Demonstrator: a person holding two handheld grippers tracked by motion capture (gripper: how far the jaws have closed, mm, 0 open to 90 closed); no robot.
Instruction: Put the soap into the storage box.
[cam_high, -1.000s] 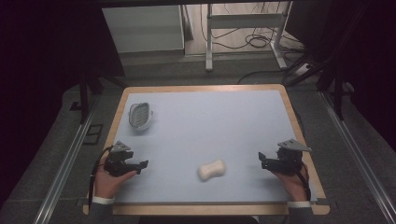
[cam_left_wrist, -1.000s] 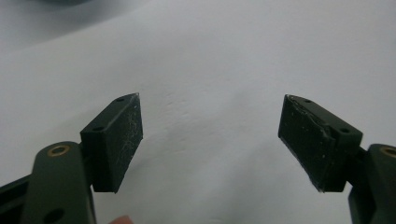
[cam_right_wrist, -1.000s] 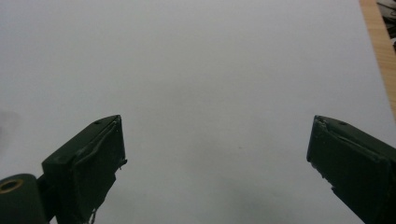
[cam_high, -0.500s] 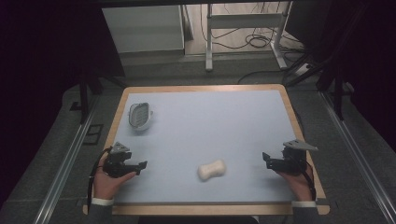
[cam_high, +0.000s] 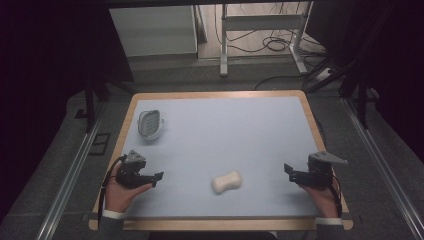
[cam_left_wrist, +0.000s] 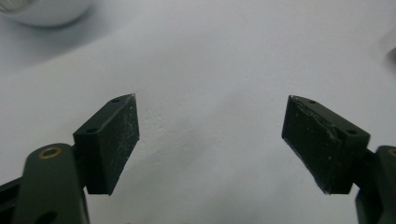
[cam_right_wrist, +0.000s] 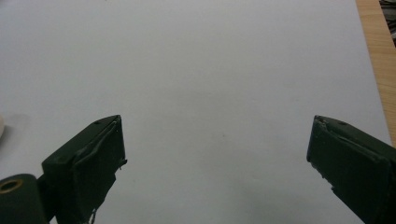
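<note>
Cream lump, perhaps soap (cam_high: 227, 182), between 2 wide-jawed grippers.

No text, label, brand, number or sign can be read in any of the views (the surfaces are plain, and the small details are too blurred to tell if something is written on them).

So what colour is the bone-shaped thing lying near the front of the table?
Cream-white; the bone-shaped object shows best in the high view.
</note>
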